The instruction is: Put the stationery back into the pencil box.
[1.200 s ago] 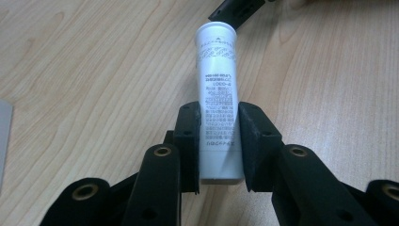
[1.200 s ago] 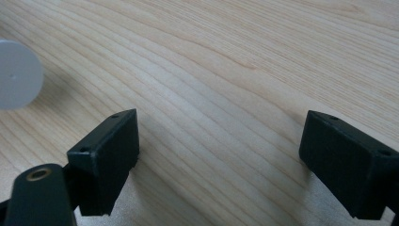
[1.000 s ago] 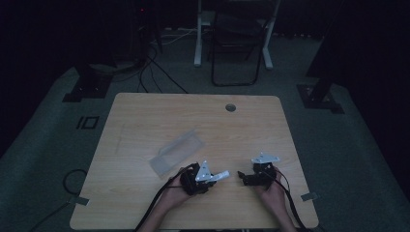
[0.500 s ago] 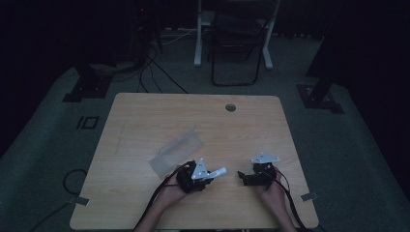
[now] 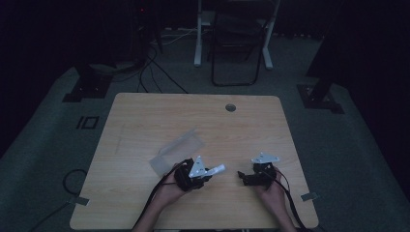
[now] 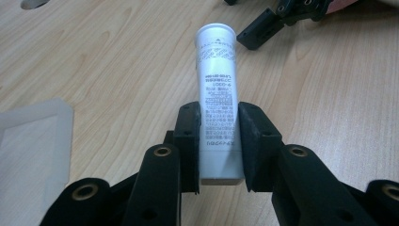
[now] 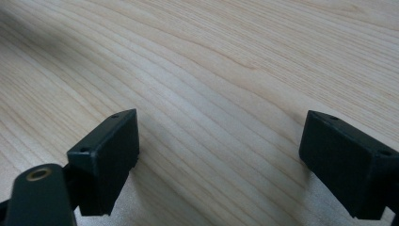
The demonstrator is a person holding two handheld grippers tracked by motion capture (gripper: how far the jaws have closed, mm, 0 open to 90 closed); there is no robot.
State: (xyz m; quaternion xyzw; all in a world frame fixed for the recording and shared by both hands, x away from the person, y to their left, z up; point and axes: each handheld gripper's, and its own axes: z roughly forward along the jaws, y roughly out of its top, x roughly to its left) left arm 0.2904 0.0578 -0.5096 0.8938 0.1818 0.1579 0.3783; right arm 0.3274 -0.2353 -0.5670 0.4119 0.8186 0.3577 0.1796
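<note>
High view dim; left gripper clamps white tube, print unreadable; right gripper wide.

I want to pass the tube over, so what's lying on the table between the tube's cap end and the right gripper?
Nothing: in the high view, bare wood separates the tube from the right gripper.

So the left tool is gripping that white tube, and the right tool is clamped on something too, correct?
Not quite. The left tool does grip the white tube, but the right tool holds nothing: the right gripper view shows its jaws wide apart over bare wooden table.
</note>
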